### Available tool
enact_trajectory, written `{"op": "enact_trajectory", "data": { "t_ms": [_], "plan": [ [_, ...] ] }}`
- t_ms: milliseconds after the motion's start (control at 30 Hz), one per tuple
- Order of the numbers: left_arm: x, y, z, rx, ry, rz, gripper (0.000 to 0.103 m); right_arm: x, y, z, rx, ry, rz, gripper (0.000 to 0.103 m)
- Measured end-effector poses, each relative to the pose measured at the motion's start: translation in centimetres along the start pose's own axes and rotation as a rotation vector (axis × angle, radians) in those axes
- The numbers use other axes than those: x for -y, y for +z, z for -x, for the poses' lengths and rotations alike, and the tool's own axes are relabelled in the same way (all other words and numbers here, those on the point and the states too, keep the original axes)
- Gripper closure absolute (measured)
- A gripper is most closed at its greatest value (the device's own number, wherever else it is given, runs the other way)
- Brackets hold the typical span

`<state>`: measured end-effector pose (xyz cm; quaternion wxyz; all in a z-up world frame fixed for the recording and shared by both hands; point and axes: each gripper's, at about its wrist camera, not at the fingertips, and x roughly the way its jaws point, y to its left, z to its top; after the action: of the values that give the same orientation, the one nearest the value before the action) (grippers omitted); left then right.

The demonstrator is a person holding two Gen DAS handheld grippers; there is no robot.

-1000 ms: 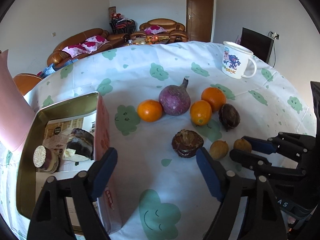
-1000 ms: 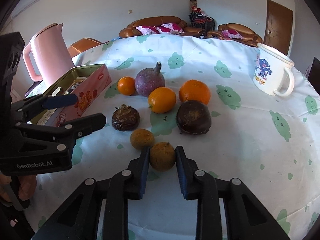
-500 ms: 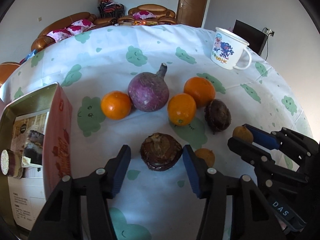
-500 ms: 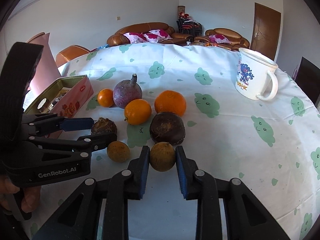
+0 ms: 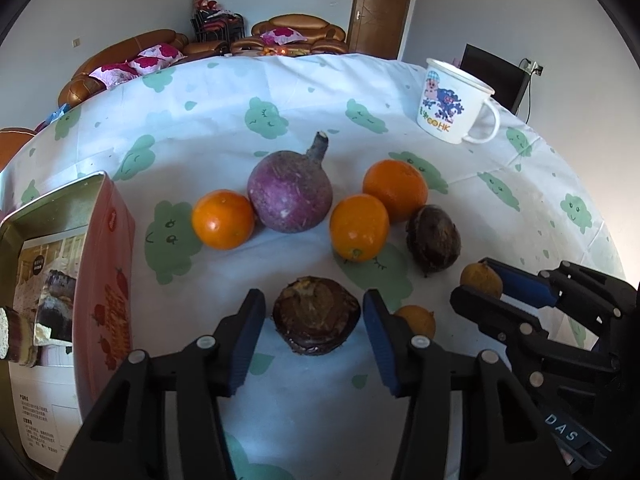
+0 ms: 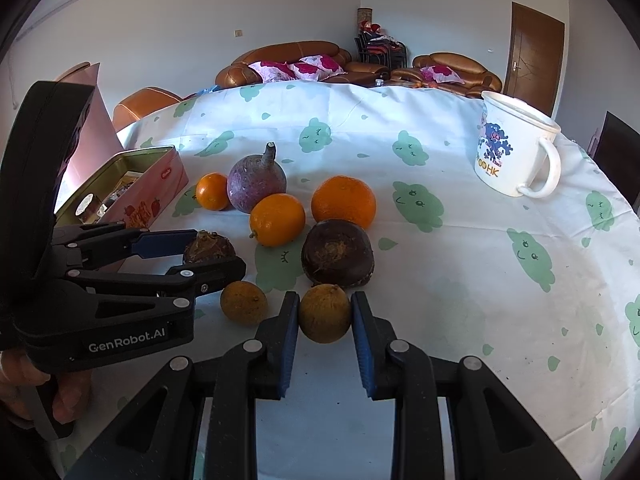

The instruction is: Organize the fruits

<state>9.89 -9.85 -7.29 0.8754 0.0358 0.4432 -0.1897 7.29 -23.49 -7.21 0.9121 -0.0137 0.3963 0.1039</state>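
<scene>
My left gripper [image 5: 314, 330] has come forward from beside the open pink metal tin [image 5: 108, 280] at its nine o'clock, and its jaws have just been closing around the dark brown, rough-skinned round fruit [image 5: 316, 314], a thin gap still showing on each side. My right gripper [image 6: 325, 322] stays clamped on the small tan round fruit [image 6: 325, 313] on the white cloud-print tablecloth [image 6: 460, 280]; the three oranges and the purple stemmed fruit [image 5: 290, 196] lie unmoved at twelve o'clock.
</scene>
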Motion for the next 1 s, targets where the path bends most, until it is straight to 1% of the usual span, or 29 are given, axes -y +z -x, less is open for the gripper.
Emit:
{"op": "enact_trajectory", "data": {
  "t_ms": [167,233,367,400,567,733,1000],
  "plan": [
    [-0.5,-0.4,0.4,0.018,0.019,0.008,0.053,-0.1,0.0,0.1,0.003,-0.005,0.005,0.075],
    [-0.4,-0.2,0.1,0.015,0.03,0.004,0.053,-0.1,-0.1,0.1,0.003,-0.005,0.006,0.075],
    [0.0,0.0,-0.1,0.011,0.03,-0.014,0.053,0.0,-0.1,0.1,0.002,-0.001,-0.002,0.075],
    [0.0,-0.1,-0.1,0.013,0.03,-0.017,0.059,0.1,-0.1,0.1,0.005,0.0,-0.005,0.075],
    [-0.4,-0.3,0.3,0.02,-0.008,-0.001,0.06,0.2,-0.1,0.4,0.016,0.0,-0.012,0.075],
    [-0.4,-0.6,1.2,0.06,-0.016,-0.001,0.061,0.3,-0.1,0.8,0.04,0.007,-0.014,0.075],
    [0.2,-1.0,2.4,0.123,0.018,-0.018,0.061,0.2,-0.2,1.5,0.074,0.023,-0.009,0.075]
  ]
}}
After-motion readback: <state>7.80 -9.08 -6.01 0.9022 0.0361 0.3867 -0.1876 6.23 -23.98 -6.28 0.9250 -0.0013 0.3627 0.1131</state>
